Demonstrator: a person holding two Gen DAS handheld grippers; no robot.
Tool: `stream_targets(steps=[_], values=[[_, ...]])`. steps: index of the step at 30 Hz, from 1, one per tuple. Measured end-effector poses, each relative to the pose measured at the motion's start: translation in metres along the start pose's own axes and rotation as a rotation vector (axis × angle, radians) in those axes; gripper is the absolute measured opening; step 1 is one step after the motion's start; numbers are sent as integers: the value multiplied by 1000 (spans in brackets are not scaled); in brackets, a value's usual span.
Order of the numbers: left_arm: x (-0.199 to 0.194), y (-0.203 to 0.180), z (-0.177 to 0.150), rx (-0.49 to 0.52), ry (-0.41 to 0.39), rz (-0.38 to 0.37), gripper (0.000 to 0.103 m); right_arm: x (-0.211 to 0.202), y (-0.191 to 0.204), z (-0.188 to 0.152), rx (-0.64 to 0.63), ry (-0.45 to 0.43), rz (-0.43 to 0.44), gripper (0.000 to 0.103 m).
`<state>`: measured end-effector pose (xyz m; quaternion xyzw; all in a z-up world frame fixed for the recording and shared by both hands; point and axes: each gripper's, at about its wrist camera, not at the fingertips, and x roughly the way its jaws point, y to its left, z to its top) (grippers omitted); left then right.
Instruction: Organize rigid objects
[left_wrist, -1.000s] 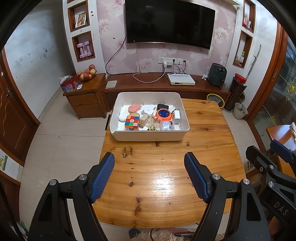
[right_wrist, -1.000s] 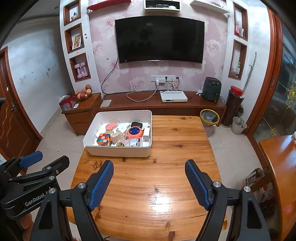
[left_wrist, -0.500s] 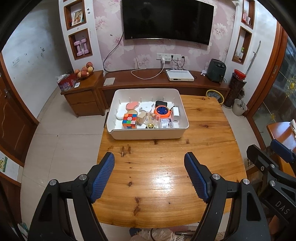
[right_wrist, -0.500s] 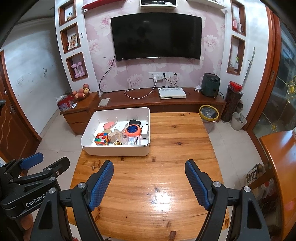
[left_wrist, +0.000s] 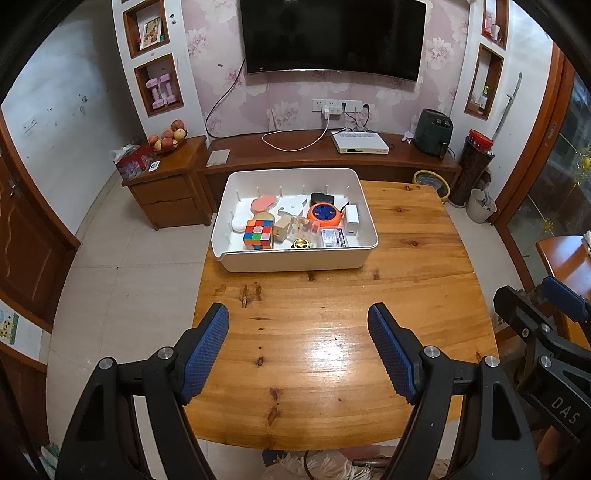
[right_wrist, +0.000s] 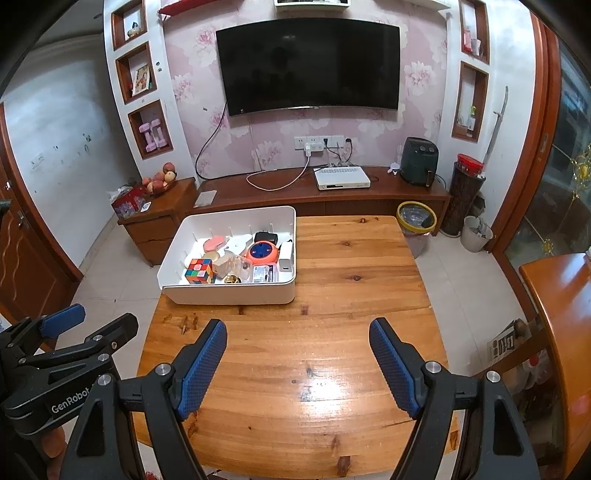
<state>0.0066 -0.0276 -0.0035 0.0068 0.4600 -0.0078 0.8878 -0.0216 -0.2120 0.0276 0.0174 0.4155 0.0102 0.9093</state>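
A white plastic bin stands on the far left part of a wooden table. Inside it lie several small items: a colourful puzzle cube, an orange round cable reel, a pink oval case, a white charger and a gold bell. My left gripper hangs open above the table's near half, nothing between its fingers. My right gripper is open too, beside it to the right, also empty.
A low TV cabinet with a white set-top box runs behind the table under a wall TV. A yellow-rimmed bin stands past the table's far right corner. A second wooden table is at the right edge.
Both views have pulled back and tipped slightly, so the bin sits a little higher and farther in the frame. Both grippers' jaws stand as wide as before.
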Motion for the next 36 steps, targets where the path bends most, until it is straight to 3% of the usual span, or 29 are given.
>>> stream_targets(steps=[36], values=[[8,2,-1,-6,24,18,80,6,-1,3,4,2,22,80]])
